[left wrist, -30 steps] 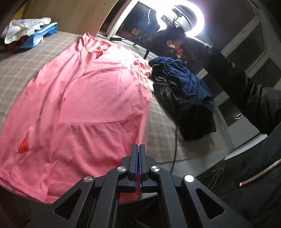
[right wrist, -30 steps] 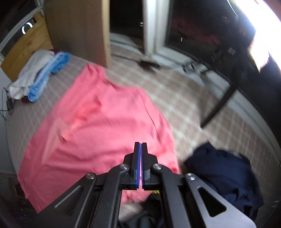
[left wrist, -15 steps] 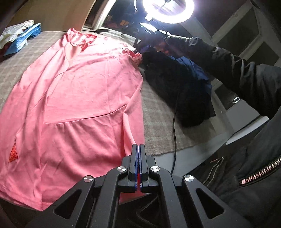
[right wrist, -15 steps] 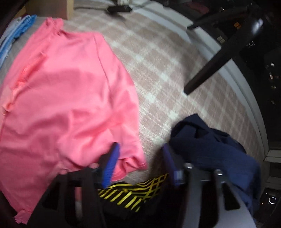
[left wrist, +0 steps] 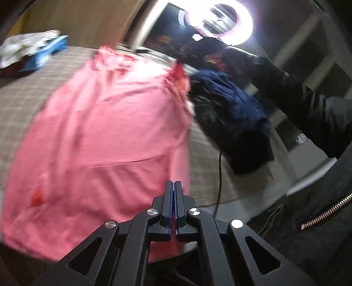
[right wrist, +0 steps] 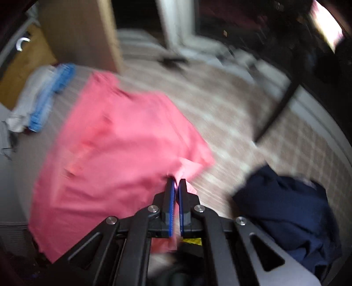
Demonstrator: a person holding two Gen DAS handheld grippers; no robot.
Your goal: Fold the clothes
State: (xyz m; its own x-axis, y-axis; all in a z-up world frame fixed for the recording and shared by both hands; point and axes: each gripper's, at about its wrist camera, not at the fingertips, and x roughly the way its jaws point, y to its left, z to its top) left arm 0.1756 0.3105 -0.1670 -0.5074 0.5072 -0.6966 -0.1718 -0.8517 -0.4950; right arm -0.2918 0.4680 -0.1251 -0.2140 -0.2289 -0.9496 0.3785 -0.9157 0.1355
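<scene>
Gripping pink shirt [left wrist: 105,136] edges, shirt spread on bed [right wrist: 231,114].
Left hand-held gripper [left wrist: 174,187] and right hand-held gripper [right wrist: 176,184] are each clamped on fabric; no completed fold visible; navy garment [right wrist: 286,206] lies crumpled.

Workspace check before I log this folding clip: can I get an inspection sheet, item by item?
Surface: checked bedcover, mostly bare on its right side.
Job's things: pink shirt spread flat.
Clutter: navy garment heap beside the shirt; white and blue clothes pile at the far corner.
Grippers: left tool shut on the shirt's hem; right tool shut on its sleeve.
Cables: black cable hanging over the bed edge.
Surroundings: ring light, wooden cupboard; both views blurred.
</scene>
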